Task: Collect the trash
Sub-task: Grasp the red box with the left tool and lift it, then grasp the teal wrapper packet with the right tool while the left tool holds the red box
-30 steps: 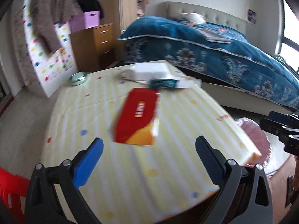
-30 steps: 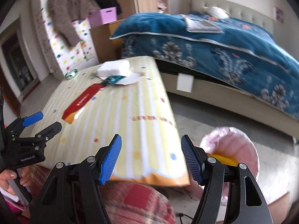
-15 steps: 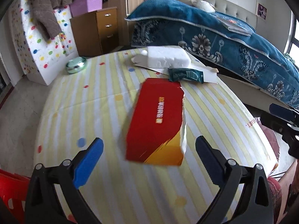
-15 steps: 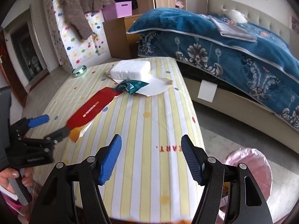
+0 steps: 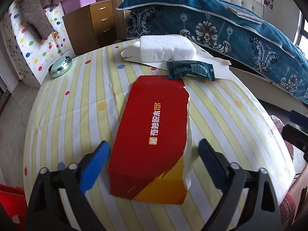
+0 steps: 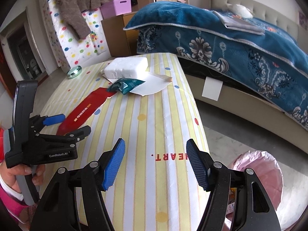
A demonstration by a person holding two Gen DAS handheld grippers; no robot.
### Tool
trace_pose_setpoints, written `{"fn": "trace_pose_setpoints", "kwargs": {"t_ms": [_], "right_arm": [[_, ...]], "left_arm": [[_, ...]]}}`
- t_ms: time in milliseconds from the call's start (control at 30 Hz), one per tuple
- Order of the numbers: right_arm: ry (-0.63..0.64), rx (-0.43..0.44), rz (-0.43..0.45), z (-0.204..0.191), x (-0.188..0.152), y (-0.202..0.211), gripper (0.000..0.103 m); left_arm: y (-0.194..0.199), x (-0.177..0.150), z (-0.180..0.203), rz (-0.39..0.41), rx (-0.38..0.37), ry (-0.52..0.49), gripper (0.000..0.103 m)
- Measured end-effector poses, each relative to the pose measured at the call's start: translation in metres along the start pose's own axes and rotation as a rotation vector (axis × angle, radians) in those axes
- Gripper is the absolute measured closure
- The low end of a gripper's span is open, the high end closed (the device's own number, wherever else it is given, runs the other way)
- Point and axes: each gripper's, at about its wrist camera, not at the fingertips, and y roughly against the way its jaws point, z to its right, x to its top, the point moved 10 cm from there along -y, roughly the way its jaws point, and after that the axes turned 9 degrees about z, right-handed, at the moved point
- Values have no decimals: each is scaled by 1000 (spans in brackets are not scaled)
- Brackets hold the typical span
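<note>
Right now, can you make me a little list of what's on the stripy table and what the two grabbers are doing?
table: yellow striped cloth with dots
nearest trash: torn red box piece, lying flat
other trash: green wrapper on white paper; white foam block
also there: small round green tin
left gripper: jaws closing either side of the red piece, not pressing yet
right gripper: open, empty
bin: pink-lined bin on the floor

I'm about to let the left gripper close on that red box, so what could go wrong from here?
1. The red box looks flattened and torn along one side; the left gripper, its jaws closing with the box between them, may crumple it or slide off.
2. The green wrapper overlaps the box's far end, so lifting may drag it.
3. The pink-lined bin sits below the table edge by the right gripper; a handover could fumble.
</note>
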Motion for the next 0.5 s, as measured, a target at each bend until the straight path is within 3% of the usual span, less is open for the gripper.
{"fn": "trace_pose_setpoints", "kwargs": {"t_ms": [67, 267, 500], "right_arm": [[0, 3, 2, 0, 0, 2, 37], [15, 7, 13, -5, 0, 11, 37], [48, 26, 25, -21, 9, 13, 37]], "left_arm": [[4, -2, 1, -3, -4, -11, 28], [23, -17, -12, -6, 2, 20, 30], [75, -3, -48, 126, 28, 117, 30]]}}
